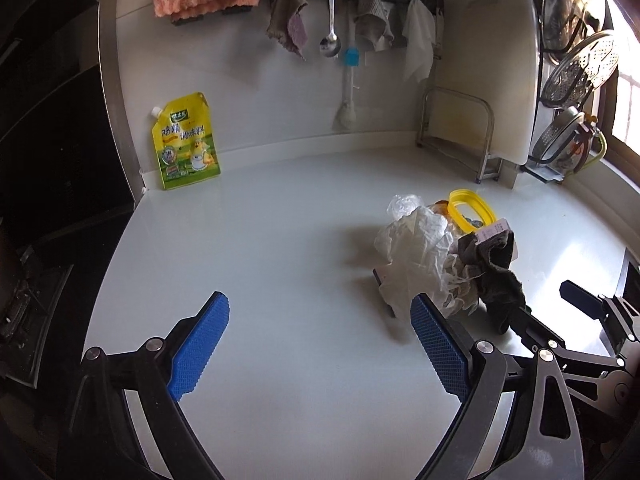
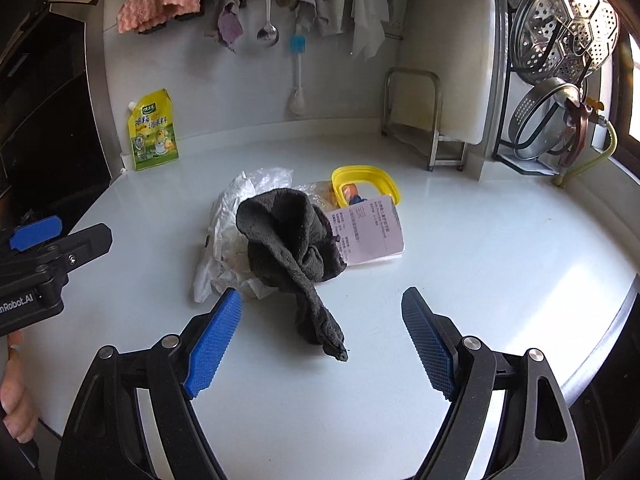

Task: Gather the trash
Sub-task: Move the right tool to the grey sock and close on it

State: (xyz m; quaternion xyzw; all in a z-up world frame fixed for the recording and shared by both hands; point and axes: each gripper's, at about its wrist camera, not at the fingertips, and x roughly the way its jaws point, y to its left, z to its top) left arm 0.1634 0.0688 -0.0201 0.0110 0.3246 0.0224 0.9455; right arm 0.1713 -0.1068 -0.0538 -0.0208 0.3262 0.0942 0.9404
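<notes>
Nearest in the right wrist view, the right gripper [image 2: 322,336] hangs over the white countertop [image 2: 480,264] with its jaws spread wide and nothing between them; the trailing tip of a dark grey cloth [image 2: 292,236] lies on the counter in the gap, touching neither blue pad. The left gripper [image 1: 320,336] is likewise wide apart and empty above the bare counter, its right pad just in front of the trash heap.

The trash sits in a small pile near the middle of the countertop. The dark cloth is draped over the top of it. Under and to the left of the cloth is crumpled white plastic wrap [image 2: 224,240], which reaches nearly to the right gripper's left pad. A pale pink printed slip of paper [image 2: 370,232] lies flat at the cloth's right side, touching it. Just behind the slip is a yellow-rimmed plastic container [image 2: 366,184] with something orange and blue inside; I cannot tell what it is.

Farther back, a yellow seasoning pouch [image 2: 153,132] stands against the wall at the counter's back left corner. A metal rack [image 2: 424,120] stands toward the back right corner with a white cutting board [image 2: 452,60] leaning behind it. On the wall a hook rail holds a pink cloth [image 2: 160,2], rags, a metal ladle [image 2: 268,20], and a blue silicone brush [image 2: 297,68]. Steamer trays [image 2: 564,24] hang at the far right.
</notes>
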